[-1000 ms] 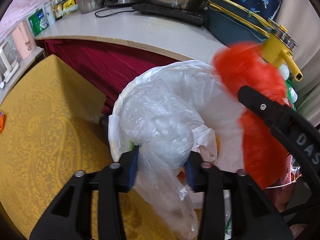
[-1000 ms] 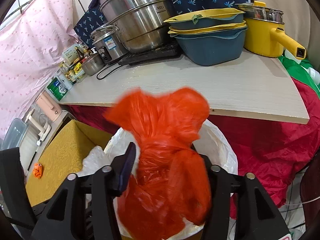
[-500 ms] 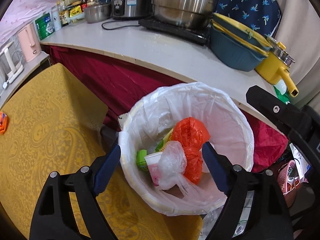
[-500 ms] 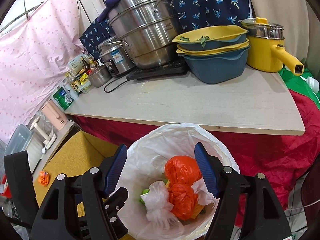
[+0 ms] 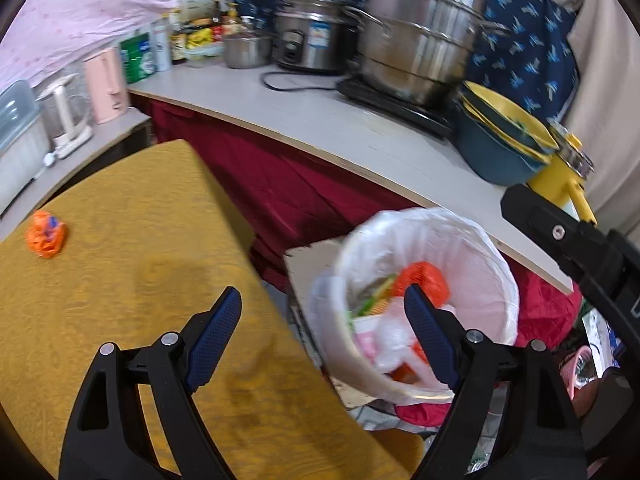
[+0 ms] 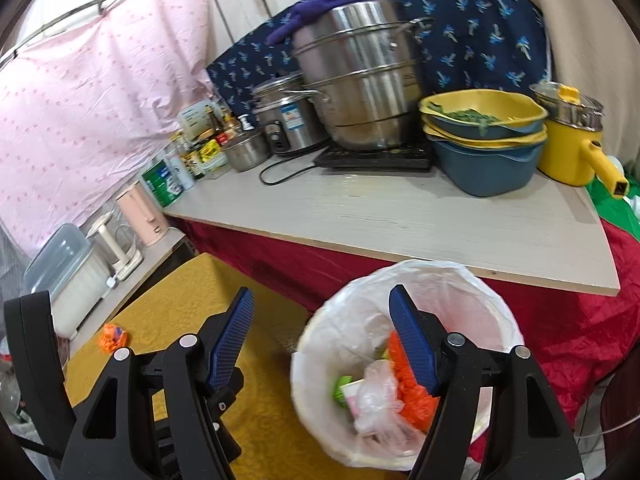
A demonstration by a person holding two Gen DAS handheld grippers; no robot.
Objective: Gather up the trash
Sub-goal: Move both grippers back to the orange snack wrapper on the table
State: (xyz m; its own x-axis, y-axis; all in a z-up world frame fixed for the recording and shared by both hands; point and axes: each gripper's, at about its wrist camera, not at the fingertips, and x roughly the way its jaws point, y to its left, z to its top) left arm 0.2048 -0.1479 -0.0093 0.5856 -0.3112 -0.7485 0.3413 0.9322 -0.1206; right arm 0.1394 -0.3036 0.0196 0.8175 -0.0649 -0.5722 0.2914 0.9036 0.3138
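Note:
A bin lined with a white bag (image 5: 492, 264) (image 6: 492, 312) stands beside the yellow-clothed table (image 5: 120, 280) (image 6: 192, 308). Inside lie an orange bag (image 5: 424, 280) (image 6: 412, 392), a clear plastic bag (image 6: 376, 396) and other trash. A small crumpled orange wrapper (image 5: 46, 236) (image 6: 113, 337) lies on the table's far left. My left gripper (image 5: 320, 336) is open and empty over the table edge beside the bin. My right gripper (image 6: 320, 340) is open and empty above the bin's left rim.
A grey counter (image 6: 400, 216) over a red cloth carries a steel steamer pot (image 6: 360, 80), rice cooker (image 6: 286, 120), stacked blue and yellow basins (image 6: 484, 140), a yellow pot (image 6: 572, 140) and bottles. A pink kettle (image 5: 106, 84) stands at left.
Both grippers opened and dropped the clear bag and the orange bag into the bin. Both then swung left, bringing the table and the orange wrapper into view.

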